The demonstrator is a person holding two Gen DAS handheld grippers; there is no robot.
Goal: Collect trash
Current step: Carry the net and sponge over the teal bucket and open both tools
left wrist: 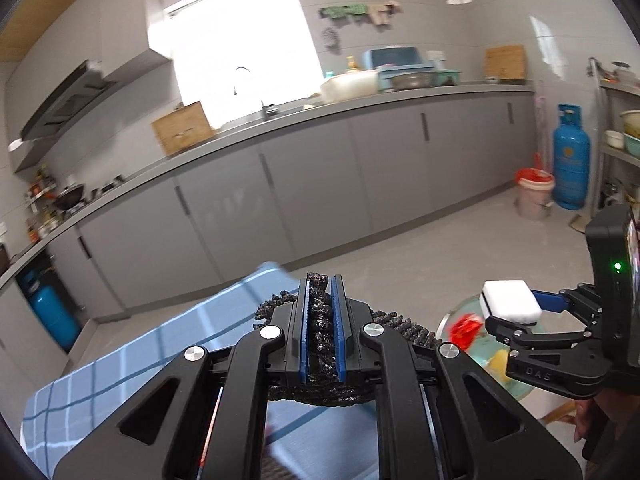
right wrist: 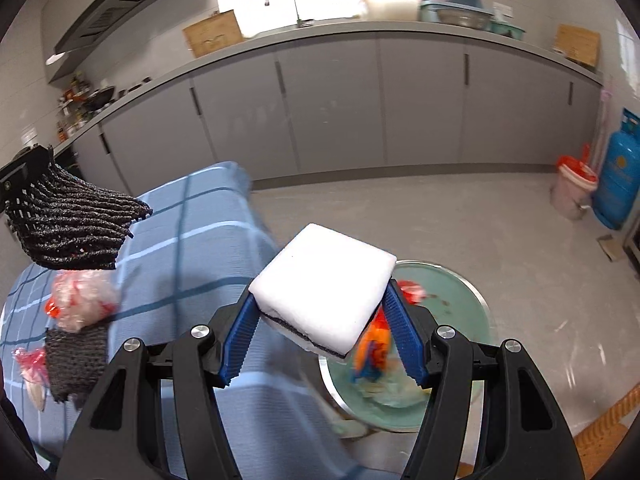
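Both tools are matte black plastic linkages with triangular cut-outs and round silver pivot screws. The left tool (left wrist: 323,328) carries ribbed blue pads (left wrist: 340,330) on its fingers; the right tool (right wrist: 320,336) has the same blue ridged pads (right wrist: 404,334). Seen from the left, its arm bears raised letters "DAS", and its black housing shows a green light.

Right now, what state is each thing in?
Left tongs: shut on black foam net.
Right tongs: shut on white sponge, above the basin.
Green basin: holds trash already.
Second foam net: lying on blue cloth.
Plastic wrapper: lying on cloth.
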